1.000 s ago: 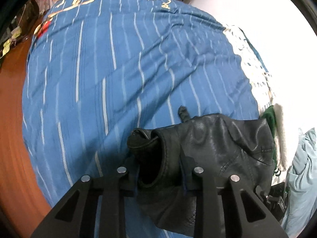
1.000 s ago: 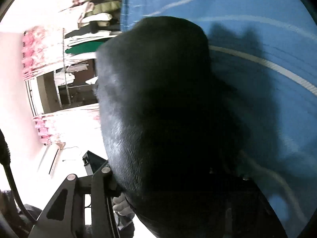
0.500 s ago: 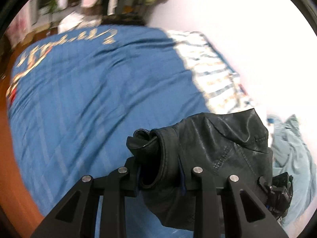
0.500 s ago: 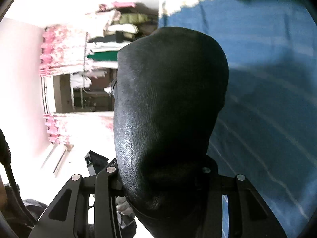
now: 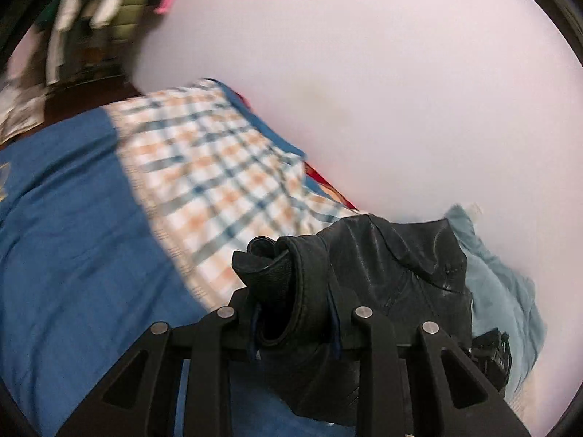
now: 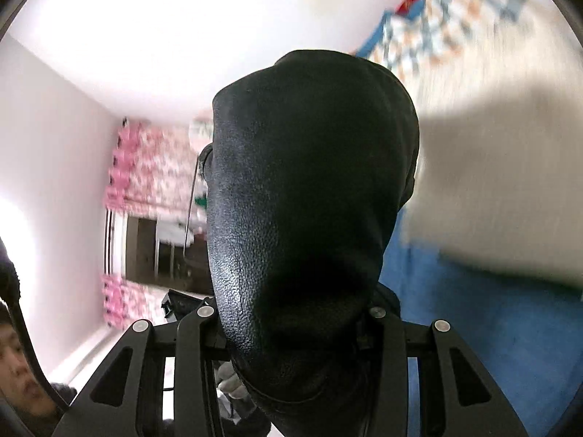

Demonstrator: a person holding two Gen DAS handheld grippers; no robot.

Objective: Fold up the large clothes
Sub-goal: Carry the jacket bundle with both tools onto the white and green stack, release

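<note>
Pinching the black leather jacket (image 5: 386,276) between both jaws, left gripper (image 5: 295,318) and right gripper (image 6: 291,315) held it above the blue bedspread (image 5: 73,255).

Blue bedspread (image 5: 73,255) left of fingers, checked sheet (image 5: 226,167) ahead, light blue cloth (image 5: 506,291) right, hanging clothes (image 5: 94,18) far left.

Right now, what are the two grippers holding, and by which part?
Both are shut on the black leather jacket. The left gripper pinches a rolled cuff-like opening; the right gripper clamps a bunched fold, which part cannot be told.
</note>
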